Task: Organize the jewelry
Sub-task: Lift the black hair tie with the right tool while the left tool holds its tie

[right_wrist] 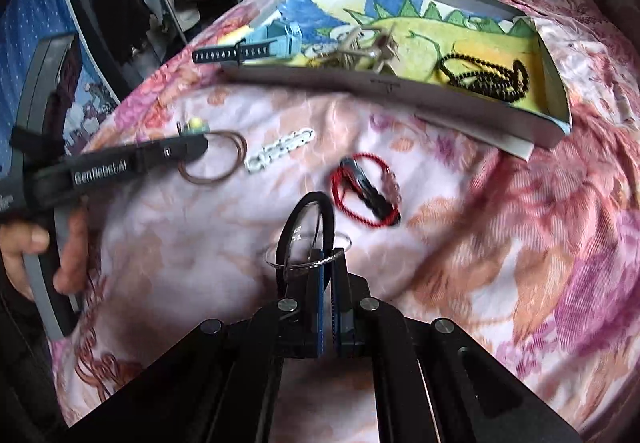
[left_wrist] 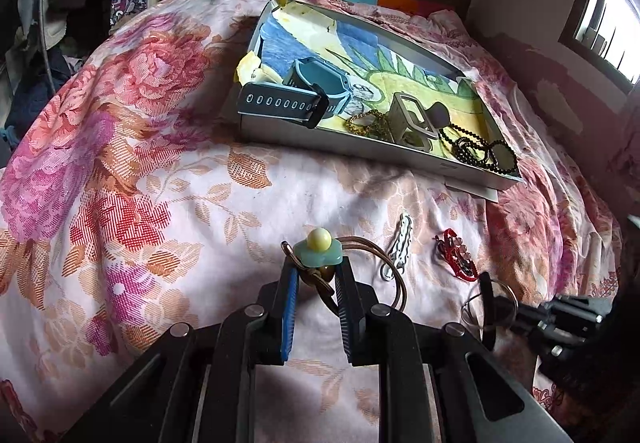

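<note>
- The left gripper [left_wrist: 316, 275] was seen clamped on a hair tie's egg charm [left_wrist: 318, 249], the brown loop [left_wrist: 394, 275] left trailing on the bedspread [left_wrist: 160, 203], apparently so the tie could be carried by its bulkiest part.
- The right gripper [right_wrist: 327, 263] was shut tight on a black hair tie [right_wrist: 310, 219] and a clear ring [right_wrist: 308, 257], both held off the cloth.
- A white clip [right_wrist: 280, 153] and a red bracelet [right_wrist: 366, 189] were left lying between the grippers and the tray.
- The tray [left_wrist: 360, 147], judged the destination, was already loaded with a blue watch [left_wrist: 316, 91], a gold chain [left_wrist: 366, 123] and black beads [left_wrist: 480, 153].
</note>
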### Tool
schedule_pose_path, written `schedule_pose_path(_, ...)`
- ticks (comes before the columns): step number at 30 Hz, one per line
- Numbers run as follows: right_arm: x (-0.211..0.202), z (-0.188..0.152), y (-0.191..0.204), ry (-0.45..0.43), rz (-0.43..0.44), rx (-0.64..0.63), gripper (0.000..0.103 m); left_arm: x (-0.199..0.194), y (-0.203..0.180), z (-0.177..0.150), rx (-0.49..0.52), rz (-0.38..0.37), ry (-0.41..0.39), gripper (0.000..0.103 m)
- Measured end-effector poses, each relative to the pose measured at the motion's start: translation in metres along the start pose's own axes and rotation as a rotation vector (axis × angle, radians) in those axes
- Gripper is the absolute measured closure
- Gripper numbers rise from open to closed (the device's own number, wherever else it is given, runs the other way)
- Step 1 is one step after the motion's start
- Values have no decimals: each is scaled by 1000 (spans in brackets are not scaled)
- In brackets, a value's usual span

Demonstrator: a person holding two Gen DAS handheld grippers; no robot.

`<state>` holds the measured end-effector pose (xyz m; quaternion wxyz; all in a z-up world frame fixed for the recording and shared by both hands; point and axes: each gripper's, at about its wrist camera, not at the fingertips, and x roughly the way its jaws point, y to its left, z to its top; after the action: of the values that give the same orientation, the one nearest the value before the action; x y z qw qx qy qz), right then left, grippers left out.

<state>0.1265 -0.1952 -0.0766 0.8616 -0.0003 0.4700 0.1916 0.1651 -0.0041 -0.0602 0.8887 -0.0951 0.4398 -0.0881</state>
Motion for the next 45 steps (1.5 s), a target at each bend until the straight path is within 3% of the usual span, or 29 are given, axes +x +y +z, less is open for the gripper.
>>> schedule_pose_path(13, -38, -14, -18, -30, -45, 2, 102, -4, -15, -8, 38, -43, 14, 86)
schedule_pose_path(19, -36, -13, -33, -71, 97, 112, 102, -5, -22, -13, 64, -53, 24, 86)
schedule_pose_path(25, -20, -7, -27, -62, 147, 139, 101, -4, -17, -13, 30, -53, 37, 86)
schedule_pose_path(28, -10, -4, -26, -45, 165, 167, 95, -3, -16, -12, 24, -52, 41, 86)
schedule_pose_path(31, -5, -5, -28, -38, 182, 204, 76, -3, -16, -12, 25, -55, 43, 86)
schedule_pose_path(32, -5, -5, -29, -41, 183, 213, 74, -3, -16, -12, 26, -55, 45, 86)
schedule_pose_path(43, 17, 0, -19, 5, 140, 188, 75, 1, -14, -14, 11, -53, 60, 86)
schedule_pose_path(45, 17, 1, -16, 6, 136, 175, 82, 0, -14, -14, 16, -55, 56, 86)
